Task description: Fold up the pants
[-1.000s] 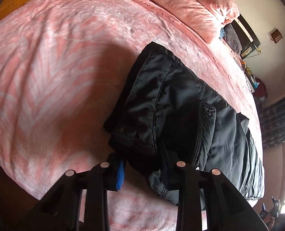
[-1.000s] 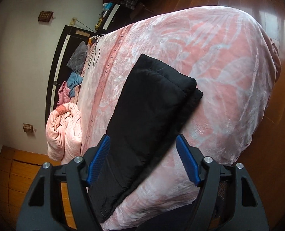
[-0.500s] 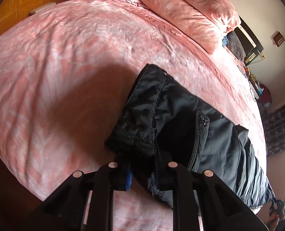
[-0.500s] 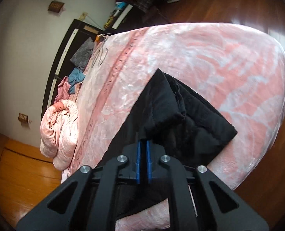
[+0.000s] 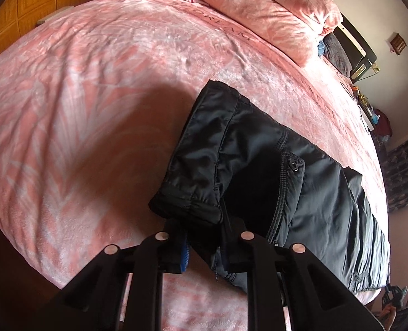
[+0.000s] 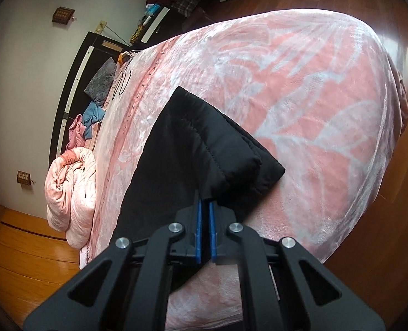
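Black padded pants [image 5: 259, 171] lie lengthwise near the front edge of a pink bed [image 5: 93, 96]. In the left wrist view the waistband end with a snap pocket bunches up between my left gripper's [image 5: 204, 245] fingers, which are shut on the fabric. In the right wrist view the doubled leg ends of the pants [image 6: 204, 149] reach to my right gripper [image 6: 205, 220]. Its blue pads [image 6: 199, 231] pinch the hem edge, nearly touching each other. That corner of the pants is raised a little off the blanket.
A rolled pink quilt [image 6: 71, 190] and a pillow [image 5: 259, 8] lie by the black headboard [image 6: 74, 88], with loose clothes [image 6: 96, 107] beside it. Wooden floor [image 6: 397, 234] runs along the bed's edges. Wide pink blanket stretches beyond the pants.
My right gripper went from wide open over the leg ends to shut on the hem, then sank a little. My left gripper narrowed onto the waistband and drew it up into a bunch.
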A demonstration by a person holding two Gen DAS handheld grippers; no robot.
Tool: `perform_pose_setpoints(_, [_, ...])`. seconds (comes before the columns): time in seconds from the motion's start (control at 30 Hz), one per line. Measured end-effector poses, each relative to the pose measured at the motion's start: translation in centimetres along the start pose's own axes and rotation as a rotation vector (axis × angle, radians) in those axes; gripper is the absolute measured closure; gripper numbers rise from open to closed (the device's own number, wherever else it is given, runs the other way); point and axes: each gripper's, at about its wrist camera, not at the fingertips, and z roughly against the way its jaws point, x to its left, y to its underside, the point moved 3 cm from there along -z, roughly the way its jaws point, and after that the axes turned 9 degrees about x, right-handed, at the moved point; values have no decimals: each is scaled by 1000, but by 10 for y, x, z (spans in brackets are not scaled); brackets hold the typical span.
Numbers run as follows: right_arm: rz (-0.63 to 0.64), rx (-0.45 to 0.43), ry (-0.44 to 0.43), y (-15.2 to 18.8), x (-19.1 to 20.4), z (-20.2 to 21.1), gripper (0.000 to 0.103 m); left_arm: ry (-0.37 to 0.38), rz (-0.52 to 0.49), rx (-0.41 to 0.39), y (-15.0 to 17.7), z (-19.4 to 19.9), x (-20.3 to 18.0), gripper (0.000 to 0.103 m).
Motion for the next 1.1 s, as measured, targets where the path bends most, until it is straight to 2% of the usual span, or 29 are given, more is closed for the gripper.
perform_pose_setpoints(0.3, [-60,-15,2,9,-14,-1,99,-4,-11,-5,2,-2,0,86])
perform_pose_setpoints(0.37, [-81,-6,-11,7,-19,-3,98,-3,-25,-4,1,-2,-1,85])
perform_pose_setpoints(0.43, [-91,-22,-34,5,-18,7,90,18,-28,-1,1,1,0,83])
perform_pose_setpoints(0.5, [-66,-65,-7,4,-13,24,83,33,-31,-4,3,6,1,77])
perform_pose_setpoints(0.57, [-33,-106,21,4,-7,40,82,36,-41,-16,6,10,0,48])
perform_pose_setpoints(0.6, [-30,-111,14,3,-6,44,82,39,-47,-31,7,12,-1,43])
perform_pose_setpoints(0.8, [-99,-108,0,0,-19,47,74,51,-48,-35,12,9,-4,39])
perform_pose_setpoints(0.97, [-153,-74,-33,0,-32,27,74,34,-24,-30,11,4,-3,31])
perform_pose_setpoints(1.0, [-149,-64,-34,0,-33,23,87,32,-24,-29,11,3,-4,31])
perform_pose_setpoints(1.1, [-120,-71,2,-2,-36,15,90,26,-32,-24,12,0,-7,31])
